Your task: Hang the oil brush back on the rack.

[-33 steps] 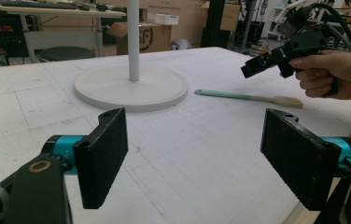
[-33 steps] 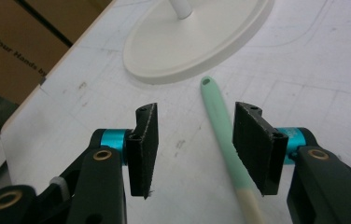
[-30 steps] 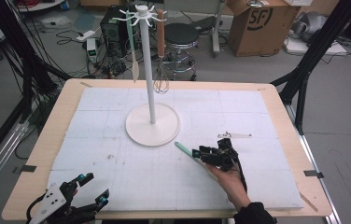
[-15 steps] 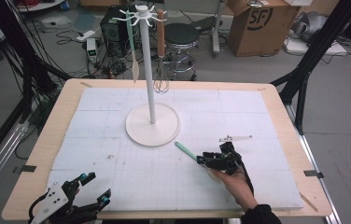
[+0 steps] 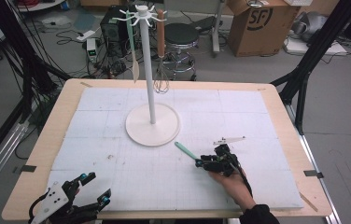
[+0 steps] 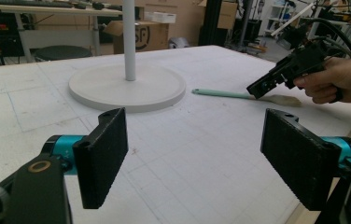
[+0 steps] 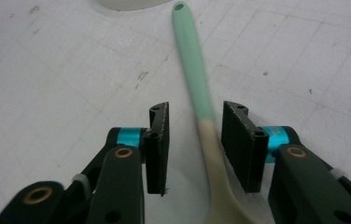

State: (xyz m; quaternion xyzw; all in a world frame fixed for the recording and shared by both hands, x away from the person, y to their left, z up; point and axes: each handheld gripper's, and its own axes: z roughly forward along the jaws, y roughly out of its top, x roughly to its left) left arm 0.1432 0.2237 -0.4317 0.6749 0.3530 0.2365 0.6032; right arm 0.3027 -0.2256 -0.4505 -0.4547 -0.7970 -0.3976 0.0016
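Straddling the spoon [image 7: 205,122], the right gripper [image 7: 195,140] has its jaws either side of the neck, where green handle meets pale bowl end; they've just been closing, w/ the spoon between them, but there's a gap on both sides, so pads aren't pressing yet. The spoon lies flat on the table's white mat [image 5: 117,182], right of centre toward the near edge, handle tip pointing at the stand [image 5: 152,122] base, near it but apart. In the high view the right gripper [image 5: 207,163] sits low over the bowel end, w/ the hand behind it. The left gripper [image 6: 194,156] idles at the near-left corner, jaws wide apart, nothing between them. Handling, as a guess: light, looks like silicone or plastic, prob. stiff enough along the handle w/ maybe some flex at the bowl end; smooth, so could slip or pivot in the pads. Thin and flat on the mat, so pads need to get right down to catch the sides. Best grip is about where the jaws are now, at the neck or a bit up the green handle, square across it, leaving the hole at the tip [image 7: 179,7] free. Two more utensils hang on the stand's hooks [image 5: 143,14].
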